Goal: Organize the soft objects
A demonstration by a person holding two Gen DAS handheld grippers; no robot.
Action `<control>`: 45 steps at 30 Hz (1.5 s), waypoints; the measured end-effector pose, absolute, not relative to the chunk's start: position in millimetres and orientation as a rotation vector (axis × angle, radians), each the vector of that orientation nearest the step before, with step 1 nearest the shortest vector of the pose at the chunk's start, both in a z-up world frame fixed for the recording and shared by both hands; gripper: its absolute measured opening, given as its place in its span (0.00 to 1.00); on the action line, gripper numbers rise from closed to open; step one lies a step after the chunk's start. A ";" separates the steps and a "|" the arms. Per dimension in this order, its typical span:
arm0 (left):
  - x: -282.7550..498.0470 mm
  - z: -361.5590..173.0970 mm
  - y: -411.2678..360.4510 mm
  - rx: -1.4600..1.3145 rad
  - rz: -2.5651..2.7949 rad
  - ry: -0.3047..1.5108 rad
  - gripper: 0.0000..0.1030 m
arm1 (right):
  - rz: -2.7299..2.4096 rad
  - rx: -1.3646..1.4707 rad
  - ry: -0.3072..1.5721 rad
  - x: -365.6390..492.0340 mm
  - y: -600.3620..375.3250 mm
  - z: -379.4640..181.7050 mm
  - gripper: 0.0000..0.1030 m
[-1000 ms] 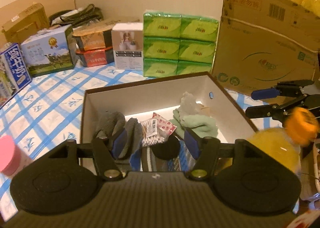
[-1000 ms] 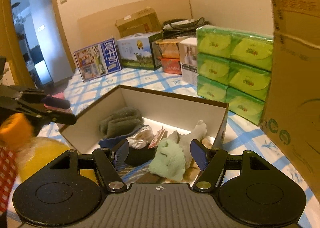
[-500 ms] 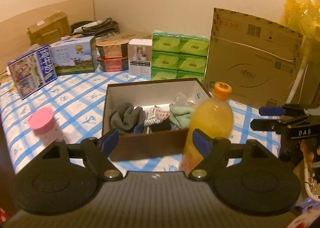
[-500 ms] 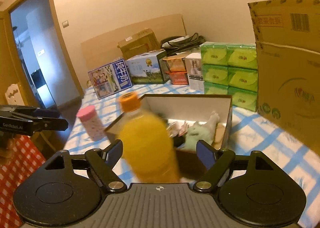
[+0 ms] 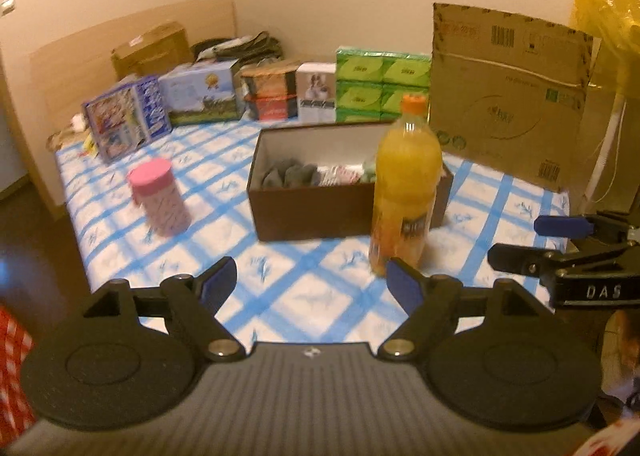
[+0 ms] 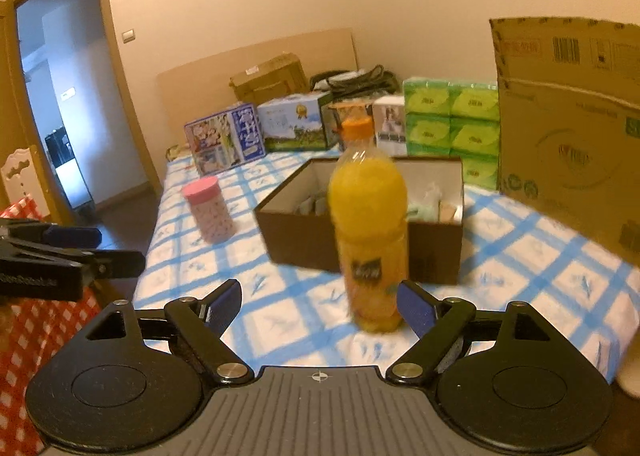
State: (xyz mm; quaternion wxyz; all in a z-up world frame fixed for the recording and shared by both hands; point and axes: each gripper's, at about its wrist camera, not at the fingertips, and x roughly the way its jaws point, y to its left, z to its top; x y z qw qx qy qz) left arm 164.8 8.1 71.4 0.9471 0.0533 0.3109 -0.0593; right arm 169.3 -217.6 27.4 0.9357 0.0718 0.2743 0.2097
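A brown open box [image 5: 312,212] stands on the blue checked tablecloth and holds grey socks [image 5: 290,176], a small packet and a green soft item [image 6: 430,200]. The box also shows in the right wrist view [image 6: 304,240]. My left gripper [image 5: 312,284] is open and empty, near the table's front edge, well back from the box. My right gripper [image 6: 320,306] is open and empty, also back from the box. The right gripper shows in the left wrist view [image 5: 532,240], and the left gripper in the right wrist view [image 6: 96,252].
An orange juice bottle [image 5: 404,192] stands upright in front of the box, also in the right wrist view [image 6: 370,224]. A pink-lidded jar [image 5: 160,198] stands left of the box. Green tissue packs [image 5: 380,84], cartons and a large cardboard sheet [image 5: 508,96] line the back.
Both grippers have pulled back and up from over the box to the table's front edge. The box contents look unchanged. Both grippers stay open.
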 end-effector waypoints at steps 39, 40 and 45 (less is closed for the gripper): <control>-11.3 2.1 12.8 0.035 -0.033 0.820 0.78 | 0.304 0.180 0.812 0.0 -190.9 -25.3 0.82; -12.4 1.5 12.9 0.037 -0.030 0.821 0.78 | 0.308 0.180 0.818 -1.0 -189.8 -26.6 0.82; -16.1 -2.3 15.1 0.033 -0.019 0.833 0.78 | 0.317 0.157 0.832 -4.8 -183.3 -28.8 0.82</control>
